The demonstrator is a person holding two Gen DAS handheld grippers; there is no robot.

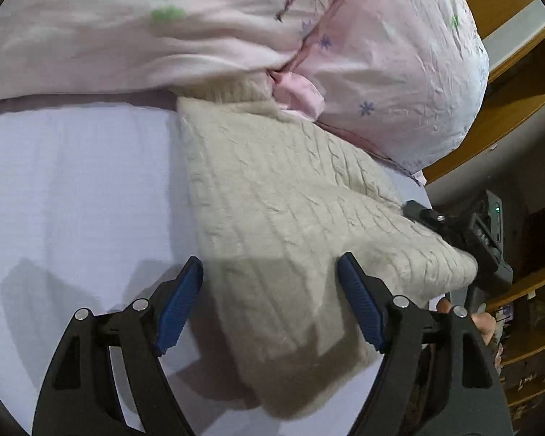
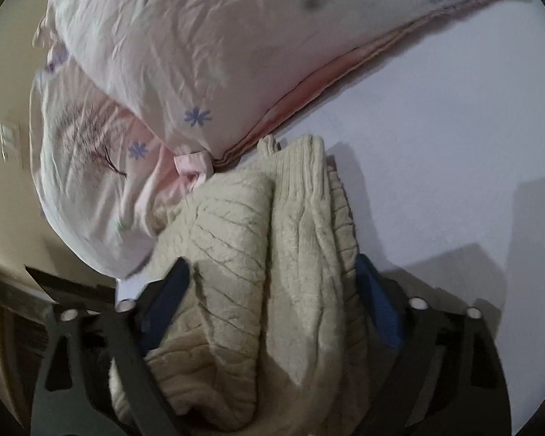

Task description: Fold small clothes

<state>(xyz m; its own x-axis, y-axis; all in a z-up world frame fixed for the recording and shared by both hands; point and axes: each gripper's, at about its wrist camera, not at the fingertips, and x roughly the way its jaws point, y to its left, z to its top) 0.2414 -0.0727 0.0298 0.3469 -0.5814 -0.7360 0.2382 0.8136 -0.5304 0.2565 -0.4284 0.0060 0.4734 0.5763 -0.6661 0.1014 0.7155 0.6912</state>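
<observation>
A cream cable-knit sweater [image 1: 272,196] lies folded on a white bed sheet [image 1: 72,189], its far end against pink pillows. My left gripper [image 1: 270,272] is open just above the sweater's near part, its blue pads [image 1: 180,309] apart and holding nothing. In the left wrist view the right gripper [image 1: 454,232] is at the sweater's right edge. In the right wrist view my right gripper [image 2: 269,287] has bunched sweater folds [image 2: 272,254] filling the gap between its blue pads [image 2: 376,301]; the jaws stand wide, and I cannot tell whether they clamp the fabric.
Two pink floral pillows [image 1: 381,65] lie at the head of the bed, also in the right wrist view [image 2: 163,54]. The bed's right edge drops to wooden furniture [image 1: 508,116]. A wall with a light switch [image 2: 9,141] is at the left.
</observation>
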